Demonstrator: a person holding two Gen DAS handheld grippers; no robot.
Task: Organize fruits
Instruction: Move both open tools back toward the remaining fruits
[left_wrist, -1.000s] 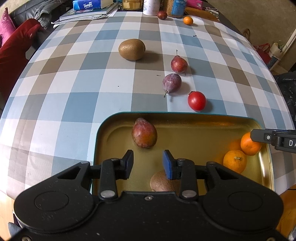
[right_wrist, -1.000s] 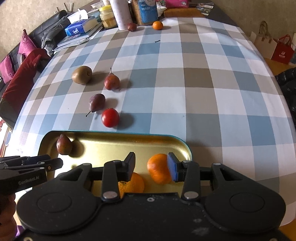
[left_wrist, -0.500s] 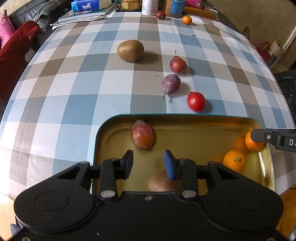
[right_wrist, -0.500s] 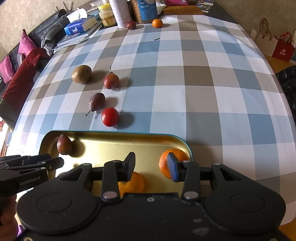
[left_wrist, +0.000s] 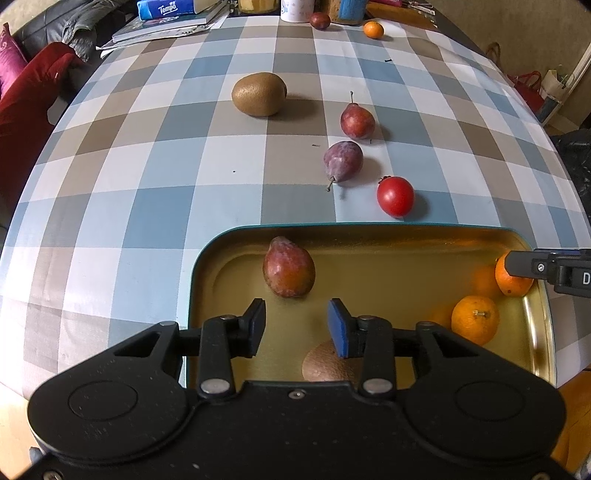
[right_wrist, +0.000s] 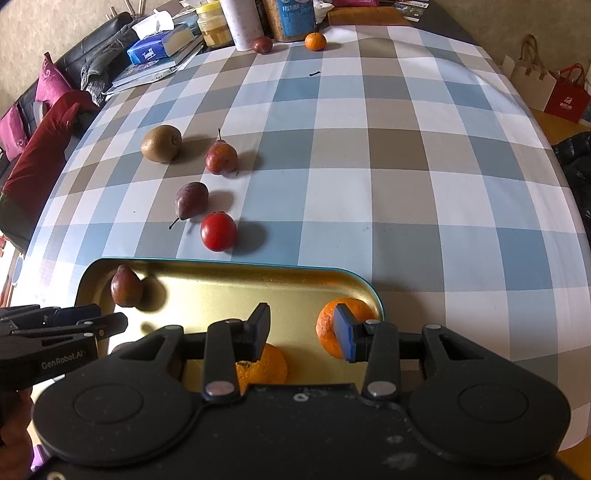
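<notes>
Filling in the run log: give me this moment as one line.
left gripper: jaws just been opening, nothing between | right gripper: open, empty | tray: pear, kiwi, two oranges | tablecloth beside tray: tomato

Each gripper is built of matte black plastic, with two round embossed discs on a broad body and silver pivot screws on the finger links. The left gripper (left_wrist: 296, 325) and right gripper (right_wrist: 302, 330) are fitted with one black pad and one blue pad (right_wrist: 342, 336). White "GenRobot.AI" lettering is printed on the left gripper's side, at nine o'clock in the right wrist view

pears 3 (left_wrist: 288, 268) | kiwis 2 (left_wrist: 259, 93) | oranges 3 (left_wrist: 475, 319) | tomato 1 (left_wrist: 395, 196) | plum 1 (left_wrist: 320, 20)
</notes>
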